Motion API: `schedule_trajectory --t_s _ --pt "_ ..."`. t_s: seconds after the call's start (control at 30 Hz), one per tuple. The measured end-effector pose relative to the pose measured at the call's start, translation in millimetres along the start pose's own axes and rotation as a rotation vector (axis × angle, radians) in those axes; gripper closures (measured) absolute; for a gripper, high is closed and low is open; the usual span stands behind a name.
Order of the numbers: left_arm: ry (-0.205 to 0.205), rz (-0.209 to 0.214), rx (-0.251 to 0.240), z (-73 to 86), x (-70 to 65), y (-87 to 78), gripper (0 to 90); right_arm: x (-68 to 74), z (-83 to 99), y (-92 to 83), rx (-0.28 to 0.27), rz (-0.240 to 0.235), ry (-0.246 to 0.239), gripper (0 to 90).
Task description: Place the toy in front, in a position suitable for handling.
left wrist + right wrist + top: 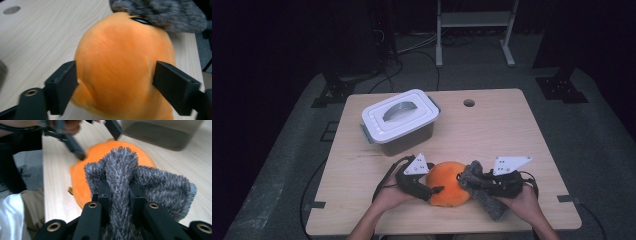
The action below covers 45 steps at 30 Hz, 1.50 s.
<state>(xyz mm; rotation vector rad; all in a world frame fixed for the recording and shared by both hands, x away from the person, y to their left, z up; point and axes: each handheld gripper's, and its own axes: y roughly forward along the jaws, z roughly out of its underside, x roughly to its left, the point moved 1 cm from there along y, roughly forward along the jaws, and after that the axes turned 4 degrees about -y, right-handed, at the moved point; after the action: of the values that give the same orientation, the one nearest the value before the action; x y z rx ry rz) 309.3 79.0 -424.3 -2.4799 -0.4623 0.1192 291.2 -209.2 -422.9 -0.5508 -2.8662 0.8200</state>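
White-lidded grey storage box [401,121] – far left on wooden table [502,130]

orange plush [448,187], grey cloth [482,192], lidded box [400,121]

Orange plush [448,186], grey fuzzy cloth [482,192]

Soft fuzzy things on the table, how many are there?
2. The orange plush toy lies at the near edge between the tongs; the grey fuzzy cloth is pinched in the right tongs, resting against it. The lidded box may hide more.
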Motion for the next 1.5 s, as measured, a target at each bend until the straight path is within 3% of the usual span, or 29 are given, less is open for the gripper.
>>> schedule_trajectory --t_s 0.1,0.23,0.33,0.43,0.47,0.5,0.57,0.63,0.8,0.97,1.03,1.13,1.27,1.37,1.43,1.5 --pt "0.05 0.001 0.013 1.7 -5.0 -0.2 15.8 -8.0 6.3 -3.5 -0.008 0.019 0.043 75.5" --pt "0.079 0.021 0.032 3.4 -6.6 3.3 36.3 -12.6 7.5 -4.6 -0.008 0.026 0.058 75.5" --pt "0.072 0.013 0.042 1.0 -5.3 4.4 42.0 -10.3 4.4 -6.2 -0.014 0.038 0.044 75.5" --pt "0.022 0.026 0.025 -4.9 -2.5 8.1 42.4 2.6 -12.9 -9.0 -0.075 0.037 -0.018 75.5" --pt "0.022 0.026 0.025 -4.9 -2.5 8.1 42.2 2.6 -12.9 -9.0 -0.075 0.037 -0.018 75.5" --pt "0.01 0.025 0.025 -5.9 -1.9 9.0 42.0 10.1 -20.0 -2.7 -0.063 0.028 -0.056 75.5" --pt "-0.011 0.028 0.027 -5.4 0.3 9.5 41.9 13.2 -21.4 2.3 -0.047 0.022 -0.071 75.5" --pt "-0.034 0.037 0.028 -2.3 2.3 9.1 41.4 17.5 -18.7 14.7 0.013 0.018 -0.103 75.5" --pt "-0.053 0.031 0.025 1.0 6.7 7.3 39.4 13.9 -15.0 9.6 0.029 0.035 -0.107 75.5" --pt "-0.068 0.048 0.019 1.8 10.0 7.8 40.0 1.0 6.0 -9.3 0.058 0.046 -0.045 75.4" --pt "-0.068 0.047 0.017 1.3 10.2 8.1 40.0 0.5 5.2 -11.9 0.051 0.047 -0.043 75.4" --pt "-0.063 0.046 0.014 -0.3 9.8 9.1 39.2 6.1 -6.7 -9.5 0.033 0.041 -0.081 75.3" --pt "-0.053 0.033 0.007 1.3 9.4 6.9 29.4 9.7 -14.9 5.7 0.04 0.02 -0.105 75.3" --pt "-0.036 0.041 -0.01 1.6 9.3 2.3 19.3 3.6 -7.7 6.1 0.03 0.019 -0.072 75.4" --pt "-0.022 0.07 -0.011 2.2 7.4 -2.4 19.3 0.9 -4.8 2.7 0.026 0.028 -0.056 75.4" --pt "-0.006 0.095 -0.012 2.6 5.9 -2.1 32.1 -1.0 -3.0 0.7 0.022 0.03 -0.044 75.4"
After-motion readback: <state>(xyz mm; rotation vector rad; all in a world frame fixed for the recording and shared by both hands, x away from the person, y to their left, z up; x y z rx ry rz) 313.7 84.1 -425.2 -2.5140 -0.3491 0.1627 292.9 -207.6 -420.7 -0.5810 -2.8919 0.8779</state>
